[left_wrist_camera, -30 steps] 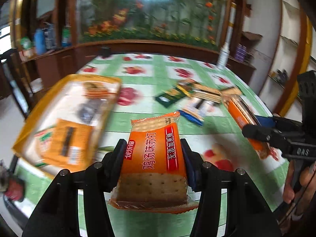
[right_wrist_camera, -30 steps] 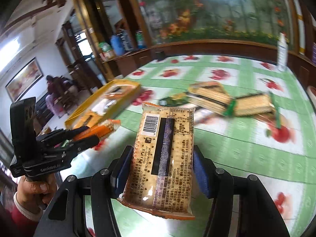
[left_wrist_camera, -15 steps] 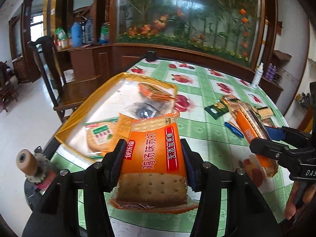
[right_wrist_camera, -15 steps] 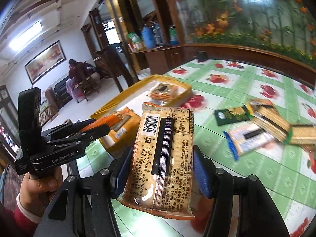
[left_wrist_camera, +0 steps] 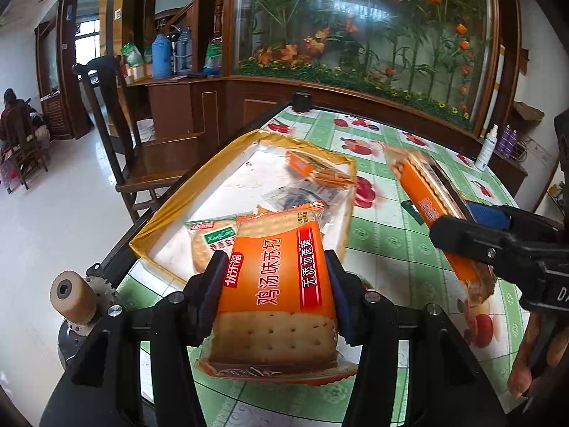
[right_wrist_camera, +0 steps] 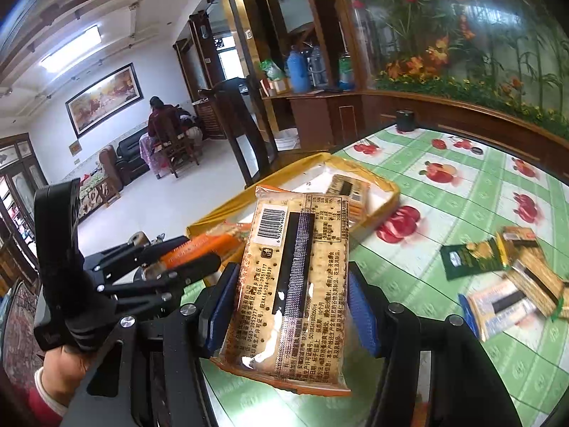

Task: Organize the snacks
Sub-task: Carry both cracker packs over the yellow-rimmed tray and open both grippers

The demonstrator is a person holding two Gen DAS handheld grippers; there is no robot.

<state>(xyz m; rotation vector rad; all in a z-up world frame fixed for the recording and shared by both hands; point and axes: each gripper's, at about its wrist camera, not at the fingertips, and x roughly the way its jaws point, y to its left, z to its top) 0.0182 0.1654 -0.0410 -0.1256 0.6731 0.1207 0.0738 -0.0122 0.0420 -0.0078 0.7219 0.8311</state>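
1. the left gripper [left_wrist_camera: 274,295] is clamped on an orange cracker pack [left_wrist_camera: 275,281], held just short of the yellow tray [left_wrist_camera: 160,227].
2. the right gripper [right_wrist_camera: 290,306] is clamped on a second cracker pack [right_wrist_camera: 291,284], back side up, beside that tray.
3. both packs look light, crinkly and brittle inside; grip them across the flat sides, gently.
4. only the right view shows the loose snacks [right_wrist_camera: 508,281] lying well away from the tray.

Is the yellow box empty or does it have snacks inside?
Not empty. The yellow box already holds several snack packets, lying on its white bottom.
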